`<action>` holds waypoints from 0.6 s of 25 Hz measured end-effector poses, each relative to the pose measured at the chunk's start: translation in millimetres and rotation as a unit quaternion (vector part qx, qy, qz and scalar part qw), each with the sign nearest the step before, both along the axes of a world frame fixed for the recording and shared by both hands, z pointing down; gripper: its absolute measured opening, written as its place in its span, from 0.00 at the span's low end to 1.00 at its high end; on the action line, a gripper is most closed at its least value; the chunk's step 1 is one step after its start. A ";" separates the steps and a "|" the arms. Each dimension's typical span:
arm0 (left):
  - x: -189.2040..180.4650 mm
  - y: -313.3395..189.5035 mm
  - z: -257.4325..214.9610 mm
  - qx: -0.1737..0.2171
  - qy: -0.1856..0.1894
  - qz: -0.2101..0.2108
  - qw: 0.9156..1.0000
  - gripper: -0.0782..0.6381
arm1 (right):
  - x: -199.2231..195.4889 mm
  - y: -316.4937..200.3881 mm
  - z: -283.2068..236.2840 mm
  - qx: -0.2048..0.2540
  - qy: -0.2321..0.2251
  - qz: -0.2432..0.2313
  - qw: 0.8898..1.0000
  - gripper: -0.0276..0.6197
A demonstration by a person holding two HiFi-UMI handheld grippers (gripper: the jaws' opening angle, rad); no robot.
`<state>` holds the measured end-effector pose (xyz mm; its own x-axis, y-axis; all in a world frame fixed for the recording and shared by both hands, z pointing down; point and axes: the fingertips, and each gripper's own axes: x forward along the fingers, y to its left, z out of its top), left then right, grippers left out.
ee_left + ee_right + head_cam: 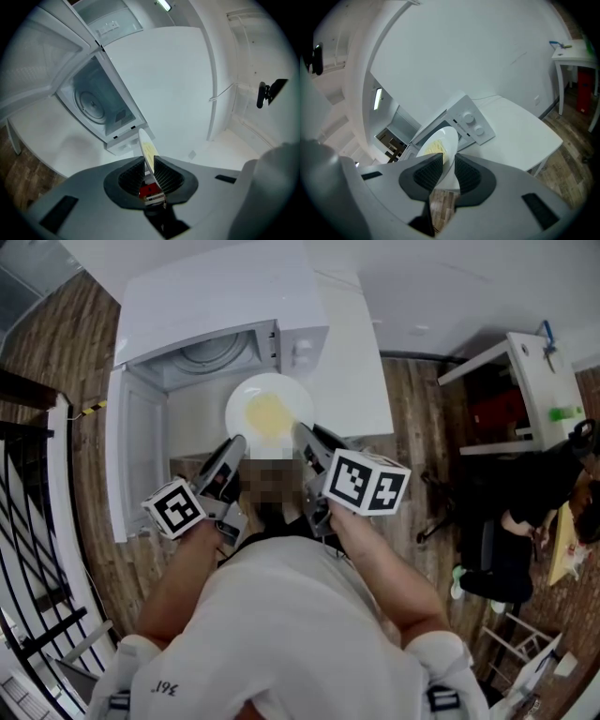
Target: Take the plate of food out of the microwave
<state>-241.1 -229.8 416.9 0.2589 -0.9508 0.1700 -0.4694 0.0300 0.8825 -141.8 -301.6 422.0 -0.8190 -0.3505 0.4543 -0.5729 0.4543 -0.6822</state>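
White boxy microwave (225, 296), door open, upper left of frame; just in front of its mouth, at centre, round glossy white plate (242, 399) of pale yellow food (269, 416), its rim pinched between the ribbed black jaws of left gripper (236, 444) and right gripper (302, 432).

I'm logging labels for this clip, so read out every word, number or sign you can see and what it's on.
"36" with a stray stroke, on the person's white shirt; small, uncertain.
Microwave control panel: nothing readable beside the knobs.
Left marker cube and right marker cube: square patterns only, no letters.
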 end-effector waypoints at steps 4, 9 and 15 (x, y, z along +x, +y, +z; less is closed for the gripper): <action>23.2 -22.2 -14.1 0.015 0.004 0.024 1.000 0.20 | 25.9 -15.1 -12.0 0.008 -0.006 0.021 1.000 0.17; 61.2 -60.2 -33.3 0.035 -0.004 0.080 0.996 0.19 | 70.1 -39.9 -28.8 0.020 -0.013 0.071 0.997 0.17; 109.5 -101.9 -41.2 0.039 -0.013 0.134 0.990 0.19 | 123.7 -71.1 -36.4 0.023 -0.018 0.131 0.991 0.17</action>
